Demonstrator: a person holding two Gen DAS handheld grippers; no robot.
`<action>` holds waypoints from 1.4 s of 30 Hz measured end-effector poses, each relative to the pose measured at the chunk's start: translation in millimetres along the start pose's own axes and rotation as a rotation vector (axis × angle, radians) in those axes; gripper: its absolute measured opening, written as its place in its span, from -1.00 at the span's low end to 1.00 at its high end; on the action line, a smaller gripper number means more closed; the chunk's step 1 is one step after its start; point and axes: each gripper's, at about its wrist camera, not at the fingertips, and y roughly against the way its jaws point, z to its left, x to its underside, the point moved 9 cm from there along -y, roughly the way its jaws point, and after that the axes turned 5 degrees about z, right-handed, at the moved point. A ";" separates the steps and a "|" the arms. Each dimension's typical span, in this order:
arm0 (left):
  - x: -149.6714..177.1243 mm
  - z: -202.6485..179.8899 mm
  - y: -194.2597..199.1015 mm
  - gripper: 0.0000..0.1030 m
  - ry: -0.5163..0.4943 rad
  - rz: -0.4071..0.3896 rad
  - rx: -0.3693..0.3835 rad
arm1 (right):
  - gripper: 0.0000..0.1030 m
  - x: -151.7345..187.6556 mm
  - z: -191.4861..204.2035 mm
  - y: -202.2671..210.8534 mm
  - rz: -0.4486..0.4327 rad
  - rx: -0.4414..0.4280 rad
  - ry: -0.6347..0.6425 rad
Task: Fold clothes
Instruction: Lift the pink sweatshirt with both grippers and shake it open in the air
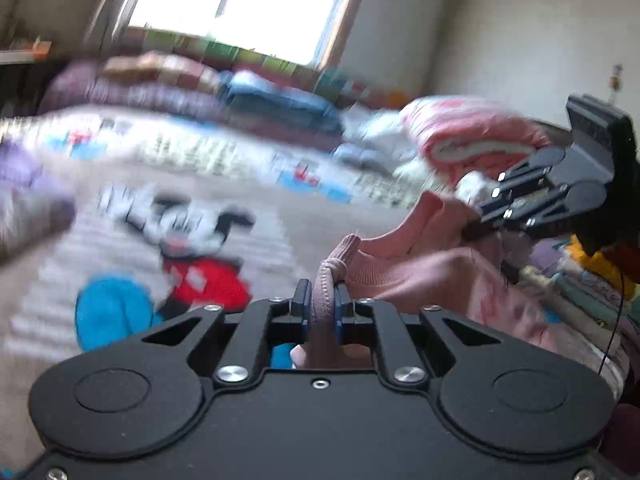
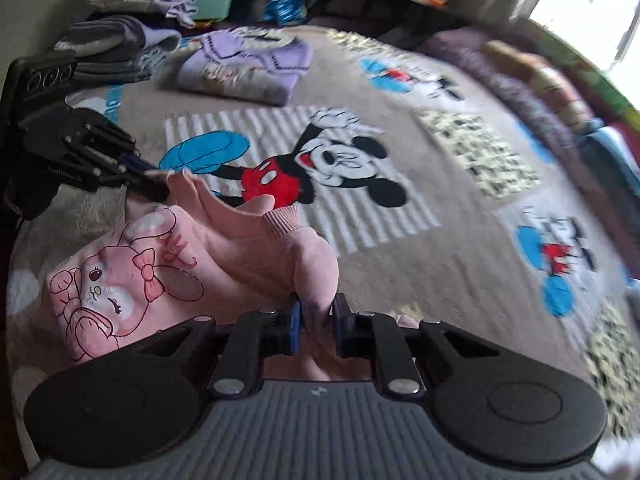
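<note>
**Pink sweater held up by both grippers over the bed**

Left gripper (image 1: 322, 310): clamped on a bunched ribbed edge of the pink sweater (image 2: 168, 264), fabric pinched between the blue pads. The sweater spans between the two grippers, lifted above the cartoon-mouse blanket (image 2: 440, 264) on the bed; its front shows a cartoon print with a bow. Right gripper (image 2: 316, 322): closed on a fold of the same sweater, cloth filling the gap between its fingers. Far left on the blanket: a folded purple garment (image 2: 244, 66), beside a stack of grey clothes (image 2: 112, 46). Left wrist view is motion-blurred; a pink bundle (image 1: 468, 136) lies near the wall.
</note>
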 end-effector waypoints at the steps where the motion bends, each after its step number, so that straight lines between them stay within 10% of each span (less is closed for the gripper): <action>1: -5.2 -7.8 5.0 -0.83 -0.018 -0.032 0.013 | -0.66 3.8 1.7 9.6 -0.014 0.026 -0.007; 9: -7.0 -72.6 37.2 -0.84 -0.229 -0.124 0.065 | -0.66 41.3 19.0 76.9 -0.109 0.176 -0.051; 16: 12.0 -122.9 61.0 -0.84 -0.410 -0.121 0.094 | -0.59 87.3 70.7 103.8 -0.122 0.144 -0.047; 29: 45.3 -170.3 90.0 -0.85 -0.562 -0.028 0.046 | 0.08 130.3 136.3 101.1 -0.118 0.265 0.136; 31: 40.0 -169.1 87.0 -0.85 -0.584 -0.017 0.013 | 0.03 136.4 141.5 92.3 -0.090 0.301 0.231; 34: 32.0 -167.4 82.7 -0.85 -0.616 0.001 -0.036 | -0.59 145.9 144.2 82.2 -0.049 0.292 0.267; 42: -3.4 -167.6 79.1 -0.84 -0.728 0.018 -0.133 | -0.73 121.2 113.6 120.5 -0.161 0.289 0.120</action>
